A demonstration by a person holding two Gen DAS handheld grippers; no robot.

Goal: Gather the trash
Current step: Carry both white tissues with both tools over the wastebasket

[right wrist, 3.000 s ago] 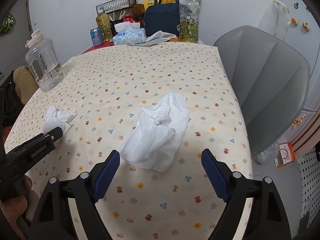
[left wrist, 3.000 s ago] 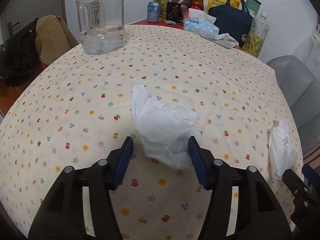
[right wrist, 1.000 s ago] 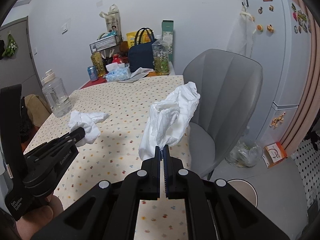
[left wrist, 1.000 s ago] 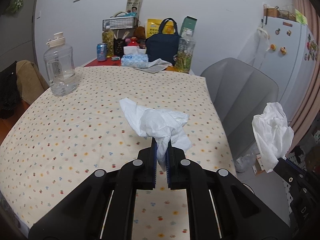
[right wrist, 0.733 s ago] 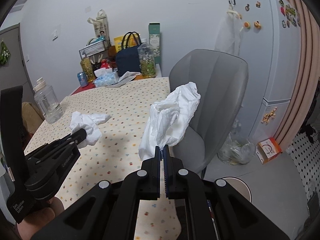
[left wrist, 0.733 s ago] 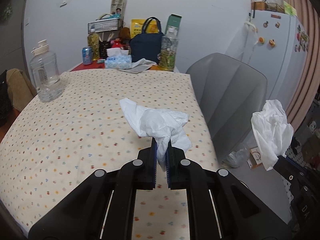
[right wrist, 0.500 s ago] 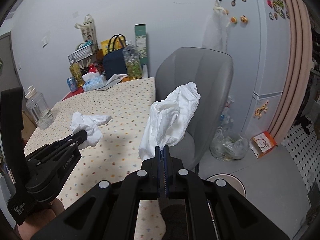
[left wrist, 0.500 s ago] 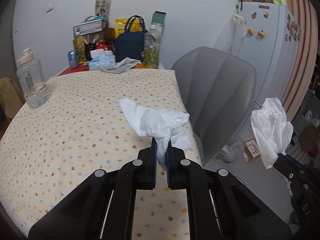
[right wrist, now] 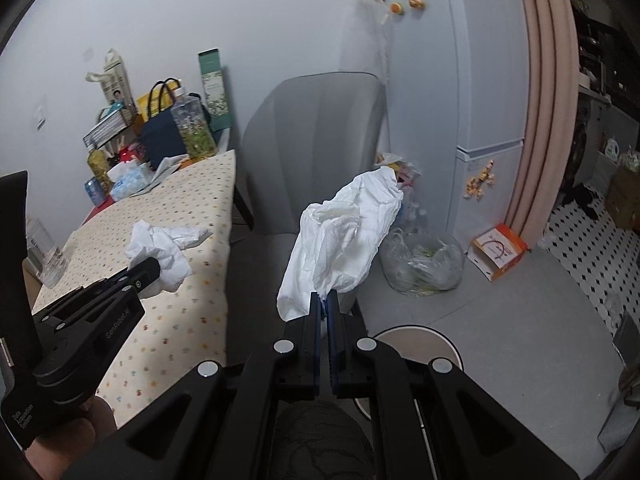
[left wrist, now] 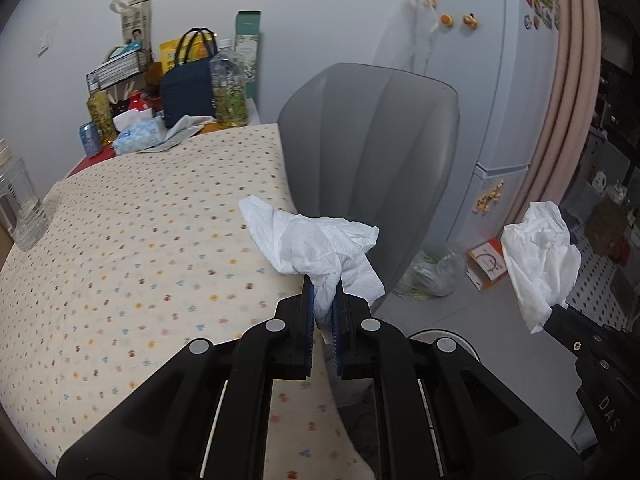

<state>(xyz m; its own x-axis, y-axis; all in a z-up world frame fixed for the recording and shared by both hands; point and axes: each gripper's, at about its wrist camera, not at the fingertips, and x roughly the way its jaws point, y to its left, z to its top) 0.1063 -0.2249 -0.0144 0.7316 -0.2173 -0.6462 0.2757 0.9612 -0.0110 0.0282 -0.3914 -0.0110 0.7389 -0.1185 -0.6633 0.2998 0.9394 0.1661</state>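
So each of my tongs has a wad of trash pinched in it. The crumpled tissue stands up out of my left gripper, whose jaws are clamped on its lower tail, and it hangs in the air over the corner of the flowered table. The second tissue is nipped the same way in my right gripper, jaws fully closed on its bottom edge, out past the table beside the grey chair. I judge the picking-up done and the carrying in hand (both wads are clear of the cloth). Below the right tongs a round pale rim shows on the floor; it may be a bin, though most of it is hidden. Next I should bring both wads over whatever container that is, then open.
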